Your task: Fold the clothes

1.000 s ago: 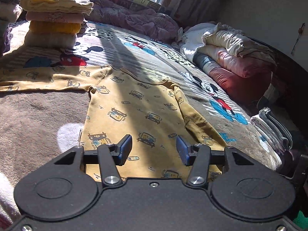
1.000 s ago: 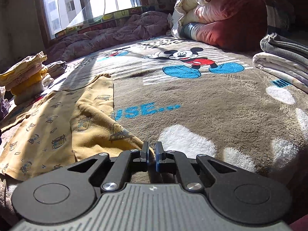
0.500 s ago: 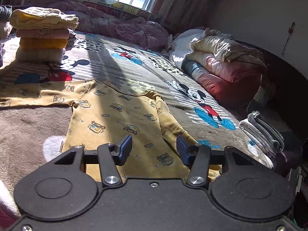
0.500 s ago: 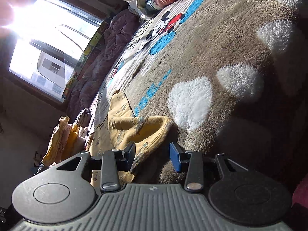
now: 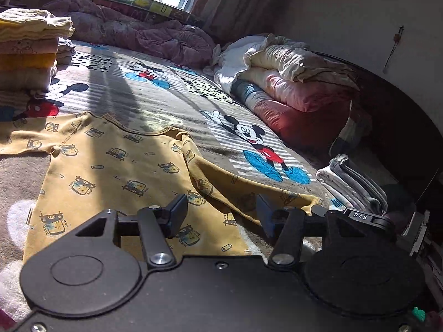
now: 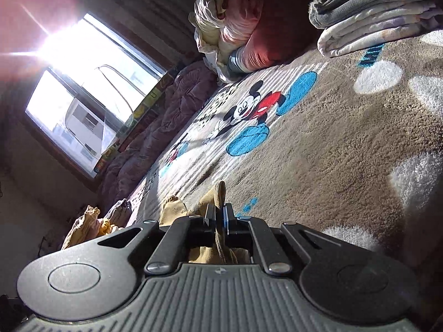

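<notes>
Yellow long-sleeved shirt [image 5: 121, 166] with a small cartoon print lay flat on the bed's Mickey Mouse blanket [image 5: 171, 102], collar toward the window, hem toward the grippers. Every place below is given from that shirt. Right gripper [image 6: 219, 218] sat at the shirt's right sleeve [image 5: 249, 191]; its jaws had just closed and were clenched on the cuff fabric, a fold of yellow cloth standing up between the pads. In the left wrist view that sleeve ran long and slack from the shoulder, angling out past the shirt's right edge to the cuff. Left gripper [image 5: 220, 213] hovered over the shirt's hem corner on the same side, released; its jaws had eased a little wider, with only the printed cloth below them and nothing pinched. The other sleeve stretched out straight off the shirt's far left. A stack of folded clothes [image 5: 27, 52] stood beyond the left shoulder; folded grey and white items [image 5: 354, 185] lay off the right side. Judgement: the sleeve fold came next, and the right hand already had the cuff, so the carry ran across the sleeve's long axis, inward over the shirt body.
</notes>
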